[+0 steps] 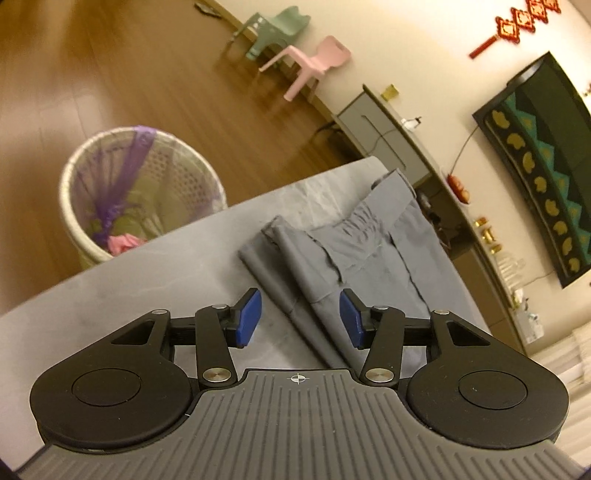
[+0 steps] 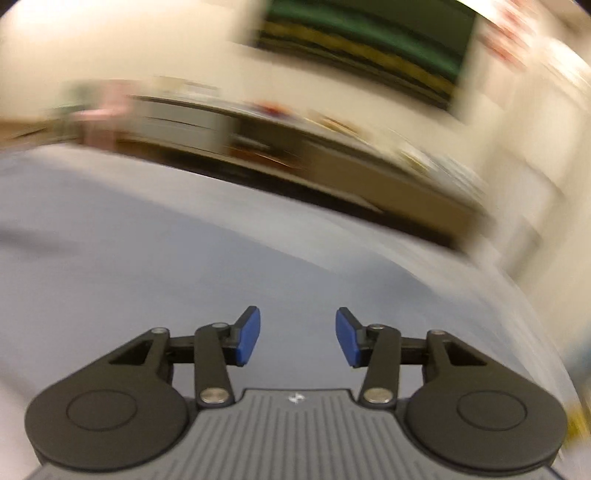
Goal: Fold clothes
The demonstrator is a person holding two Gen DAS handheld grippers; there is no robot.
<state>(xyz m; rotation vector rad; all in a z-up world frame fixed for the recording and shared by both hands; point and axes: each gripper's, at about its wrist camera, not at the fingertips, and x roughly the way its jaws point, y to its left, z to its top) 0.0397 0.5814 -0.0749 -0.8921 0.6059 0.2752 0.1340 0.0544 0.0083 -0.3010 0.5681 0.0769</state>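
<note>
A grey garment (image 1: 354, 251) lies folded into a long strip on the grey table (image 1: 155, 280), its elastic waistband toward the far edge. My left gripper (image 1: 300, 317) hovers open above the garment's near end, blue pads (image 1: 249, 317) apart with nothing between them. In the right wrist view, which is heavily blurred, my right gripper (image 2: 297, 336) is open over a bare grey stretch of the table (image 2: 147, 258); no cloth shows between its fingers.
A white laundry basket (image 1: 125, 195) with a purple bag stands on the wooden floor left of the table. Pink (image 1: 314, 66) and green (image 1: 277, 33) small chairs stand by the far wall. A low cabinet (image 1: 399, 136) and a dark wall hanging (image 1: 543, 166) are beyond the table.
</note>
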